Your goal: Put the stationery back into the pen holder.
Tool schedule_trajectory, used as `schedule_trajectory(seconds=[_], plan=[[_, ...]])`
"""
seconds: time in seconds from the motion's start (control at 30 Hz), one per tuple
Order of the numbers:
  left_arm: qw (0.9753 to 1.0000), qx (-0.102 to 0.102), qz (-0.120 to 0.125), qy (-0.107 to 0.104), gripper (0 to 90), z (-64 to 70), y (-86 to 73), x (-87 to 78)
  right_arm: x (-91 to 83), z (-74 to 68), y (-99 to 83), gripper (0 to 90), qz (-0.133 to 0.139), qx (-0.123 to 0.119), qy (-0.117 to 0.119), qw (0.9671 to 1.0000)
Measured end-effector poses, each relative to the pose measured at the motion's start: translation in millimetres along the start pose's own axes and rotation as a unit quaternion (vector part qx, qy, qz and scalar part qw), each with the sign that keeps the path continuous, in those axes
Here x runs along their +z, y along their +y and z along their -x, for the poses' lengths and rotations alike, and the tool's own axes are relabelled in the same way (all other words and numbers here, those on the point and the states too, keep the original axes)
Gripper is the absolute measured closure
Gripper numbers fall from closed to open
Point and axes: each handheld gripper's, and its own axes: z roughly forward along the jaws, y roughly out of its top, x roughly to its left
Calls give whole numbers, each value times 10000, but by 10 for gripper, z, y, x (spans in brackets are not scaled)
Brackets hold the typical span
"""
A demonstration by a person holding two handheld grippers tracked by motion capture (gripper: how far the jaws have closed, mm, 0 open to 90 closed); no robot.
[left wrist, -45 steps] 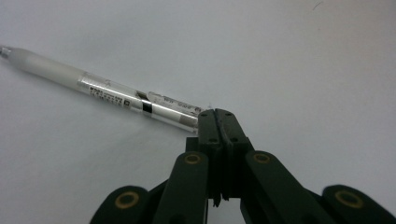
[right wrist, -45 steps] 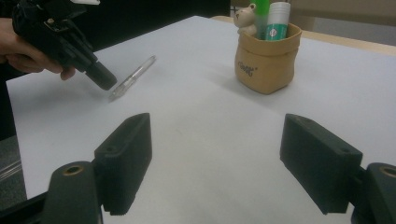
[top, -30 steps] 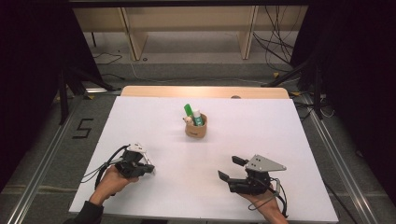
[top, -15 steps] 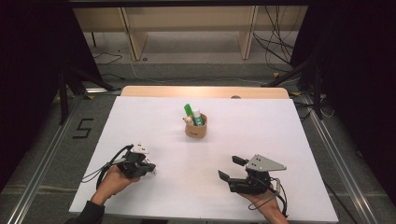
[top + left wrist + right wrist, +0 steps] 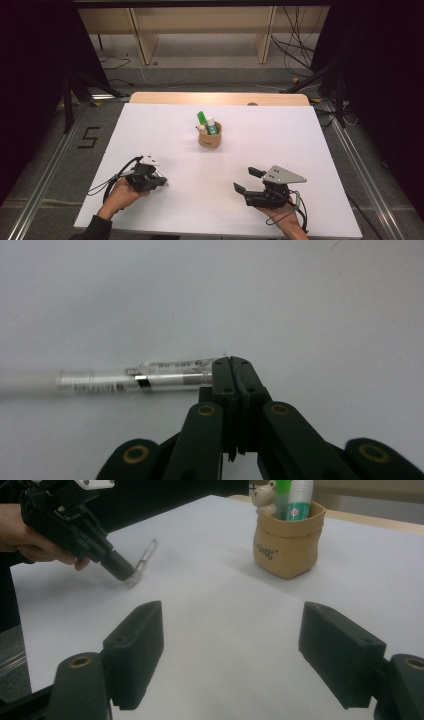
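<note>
Pen [image 5: 150, 380], clear-barrelled with a white end, lies flat on the white table [image 5: 320, 150] near its front left part, and the left gripper [image 5: 231, 371] has its jaws pressed together on one end of it. In the left gripper view the barrel runs off to the left from the closed jaw tips, its far end blurred. From the right gripper view the same pen [image 5: 142, 562] slants away from the black tips of the left gripper [image 5: 122, 575], with a hand [image 5: 35, 535] wrapped around the gripper's body. In the high view the left gripper [image 5: 161, 181] sits low over the table.

Right gripper [image 5: 245, 181] rests near the front right of the table, well apart from the pen, jaws spread wide with nothing between them. A tan cup [image 5: 210, 137] stands near the table's middle, farther back, holding a green marker [image 5: 202, 119], a white tube [image 5: 212, 125] and a small bear figure [image 5: 264, 497].
</note>
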Motion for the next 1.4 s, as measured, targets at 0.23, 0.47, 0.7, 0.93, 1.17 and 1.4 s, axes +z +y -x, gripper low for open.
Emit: schedule_trajectory(seconds=[0.23,0.47,0.7,0.93,1.17,1.4], plan=[[10000,93,3,-22,892,86,53,98,1,4,2,271,1,7,-11,10000],[9999,70,12,106,891,101,76,124,-7,12,3,272,24,35,3,10000],[9999,69,31,105,889,88,93,145,3,8,2,272,1,37,20,10000],[9998,47,88,163,892,99,123,170,4,13,1,273,-1,50,11,10000],[9995,-30,163,260,894,52,139,166,2,15,3,272,12,47,6,10000],[9994,-69,182,272,894,13,152,197,3,20,3,272,12,54,-10,10000]])
